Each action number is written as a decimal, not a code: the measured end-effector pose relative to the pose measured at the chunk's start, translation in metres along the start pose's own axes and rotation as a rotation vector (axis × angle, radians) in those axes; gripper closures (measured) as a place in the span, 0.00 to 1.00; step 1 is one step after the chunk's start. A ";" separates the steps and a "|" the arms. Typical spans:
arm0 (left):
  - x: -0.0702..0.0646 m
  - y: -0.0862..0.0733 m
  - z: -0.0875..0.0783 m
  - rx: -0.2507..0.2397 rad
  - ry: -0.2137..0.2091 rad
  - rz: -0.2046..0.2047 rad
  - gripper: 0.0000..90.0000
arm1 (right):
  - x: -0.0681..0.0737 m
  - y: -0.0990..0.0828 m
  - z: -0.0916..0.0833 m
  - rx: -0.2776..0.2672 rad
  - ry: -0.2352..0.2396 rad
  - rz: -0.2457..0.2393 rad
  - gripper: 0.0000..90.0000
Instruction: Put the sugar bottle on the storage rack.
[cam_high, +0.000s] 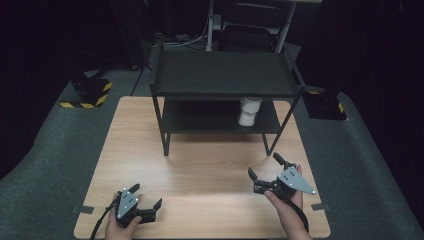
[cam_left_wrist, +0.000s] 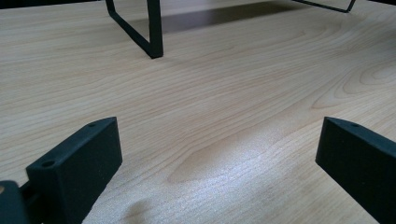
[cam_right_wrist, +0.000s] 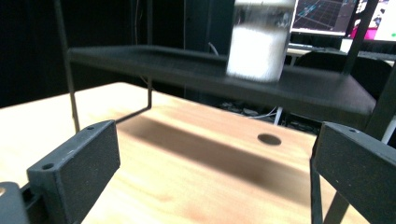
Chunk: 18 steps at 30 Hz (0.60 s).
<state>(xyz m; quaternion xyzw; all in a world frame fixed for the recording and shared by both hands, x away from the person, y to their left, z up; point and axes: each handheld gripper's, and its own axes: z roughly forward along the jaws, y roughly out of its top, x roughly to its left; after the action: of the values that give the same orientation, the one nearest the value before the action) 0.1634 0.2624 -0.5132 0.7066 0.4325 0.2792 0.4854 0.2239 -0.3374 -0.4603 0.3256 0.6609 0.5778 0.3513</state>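
While both hands are parked low in the frame, nothing is gripped by either tool.
Table: a light wood table (cam_high: 200, 170) is seen across the middle of the high view, with dark grey floor around it.
Shelf: a black two-tier shelf (cam_high: 222, 75) is stood on the far half of the table, upper centre of the frame.
Container: a white container (cam_high: 248, 111) is set on the lower tier, right of centre, under the top tier; it looks blurred at the upper middle of the right gripper view (cam_right_wrist: 258, 39).
Left gripper: the left gripper (cam_high: 147, 200) is held at lower left, jaws spread wide over bare wood.
Right gripper: the right gripper (cam_high: 263, 166) is held at lower right, jaws gaping, aimed toward the shelf, well apart from the container.
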 end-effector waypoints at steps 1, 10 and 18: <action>0.000 0.000 0.000 0.000 0.000 0.000 0.01 | 0.000 0.000 0.000 0.000 0.000 0.000 0.00; 0.000 0.000 0.000 0.000 -0.001 0.001 0.01 | 0.007 -0.031 -0.022 0.058 -0.016 0.007 0.00; 0.000 0.000 0.000 -0.001 0.000 0.001 0.01 | 0.008 -0.049 -0.034 0.121 -0.033 0.015 0.00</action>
<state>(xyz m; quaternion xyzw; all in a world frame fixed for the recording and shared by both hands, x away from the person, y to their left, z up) 0.1630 0.2621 -0.5133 0.7066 0.4321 0.2796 0.4856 0.1901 -0.3547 -0.5064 0.3606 0.6863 0.5340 0.3373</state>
